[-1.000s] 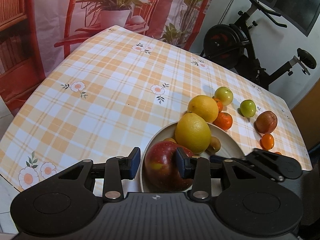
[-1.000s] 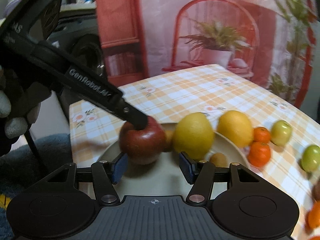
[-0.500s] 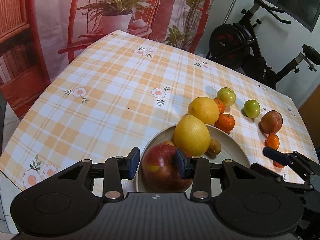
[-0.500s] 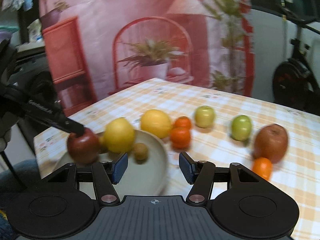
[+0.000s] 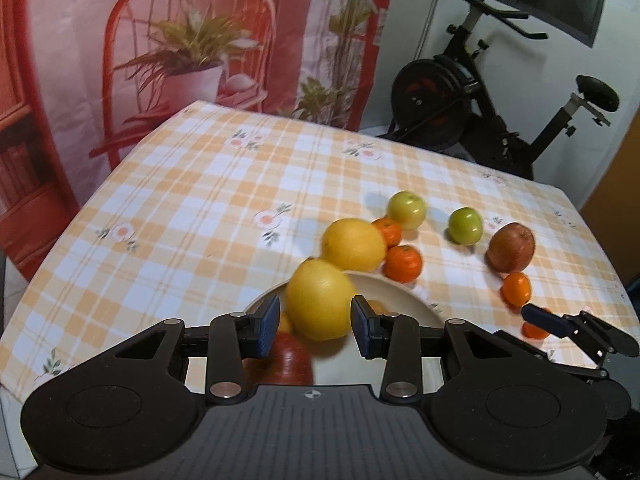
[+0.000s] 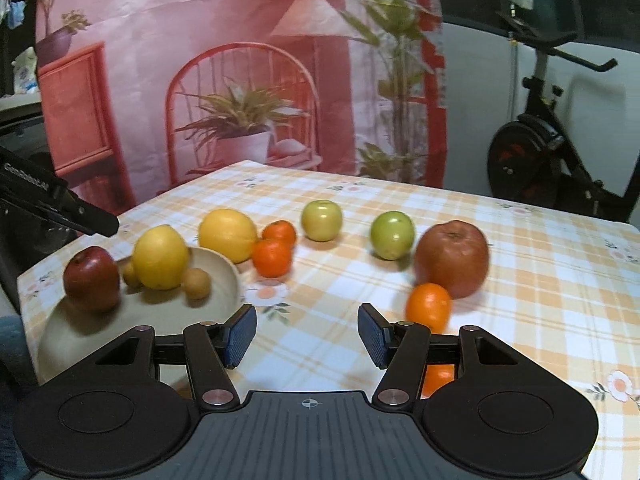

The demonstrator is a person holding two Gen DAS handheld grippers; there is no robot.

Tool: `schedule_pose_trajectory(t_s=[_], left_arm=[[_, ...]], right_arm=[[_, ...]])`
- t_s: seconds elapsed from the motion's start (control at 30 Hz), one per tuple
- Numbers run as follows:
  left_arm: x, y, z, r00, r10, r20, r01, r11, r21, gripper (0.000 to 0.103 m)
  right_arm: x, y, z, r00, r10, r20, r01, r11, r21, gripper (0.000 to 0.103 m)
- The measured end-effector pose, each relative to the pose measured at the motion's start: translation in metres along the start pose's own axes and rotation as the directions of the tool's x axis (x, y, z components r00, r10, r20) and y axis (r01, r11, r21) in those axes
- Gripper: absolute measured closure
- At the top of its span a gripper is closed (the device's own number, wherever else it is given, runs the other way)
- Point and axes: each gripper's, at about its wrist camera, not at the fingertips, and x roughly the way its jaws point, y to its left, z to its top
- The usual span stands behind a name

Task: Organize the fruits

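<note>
- Right claw [image 6: 307,336]: blue pads spread, nothing between them, only checked cloth; it hangs low over the near edge of the table [image 6: 540,280], which wears an orange-and-white plaid cloth with flower prints.
- Left claw [image 5: 314,326]: pads parted and empty; the big yellow citrus [image 5: 320,304] shows in the gap but sits beyond and below, untouched as far as I can tell.
- Nearest fruit, right view: a small orange mandarin [image 6: 428,306] just past the right pad; another orange one [image 6: 438,378] is half hidden under the claw's frame.
- Round beige ceramic bowl [image 6: 224,276] at near left holds a dark red apple [image 6: 92,278], the yellow citrus, and two small brown fruits [image 6: 196,283], kind unclear.
- Behind the mandarin, touching it or nearly: a large russet-red apple [image 6: 452,258].
- Mid table: a second yellow-orange citrus [image 6: 228,235] against the bowl's far rim, two more mandarins [image 6: 272,257] beside it, then two green apples [image 6: 392,235], apart from each other.
- Step, my reading: bowl partly filled; the right claw is lining up on the loose fruit.
- Next move likely calls for shifting right, centring on the near mandarin, closing gently; it could roll.
- Writing: pale lettering on the left claw's arm [image 6: 60,204], too blurred to read.
- Far: printed backdrop, exercise bike.
</note>
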Motion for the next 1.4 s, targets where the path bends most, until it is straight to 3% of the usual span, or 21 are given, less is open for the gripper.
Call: schedule_pose_trajectory(t_s=[0.47, 1.1, 1.4], left_arm=[[0.003, -0.043, -0.013, 0.996, -0.034, 0.088, 0.027, 0.996, 0.083, 0.062], [0.001, -0.046, -0.031, 0.995, -0.033, 0.098, 0.023, 0.995, 0.097, 0.062], [0.002, -0.046, -0.032, 0.994, -0.038, 0.102, 0.028, 0.995, 0.095, 0.062]], right_arm=[[0.001, -0.004, -0.009, 1.000, -0.024, 0.008, 0.024, 1.000, -0.003, 0.050], [-0.001, -0.007, -0.009, 0.999, -0.029, 0.017, 0.029, 1.000, 0.001, 0.050], [-0.011, -0.017, -0.007, 0.996, -0.074, 0.045, 0.073, 0.997, 0.029, 0.050]])
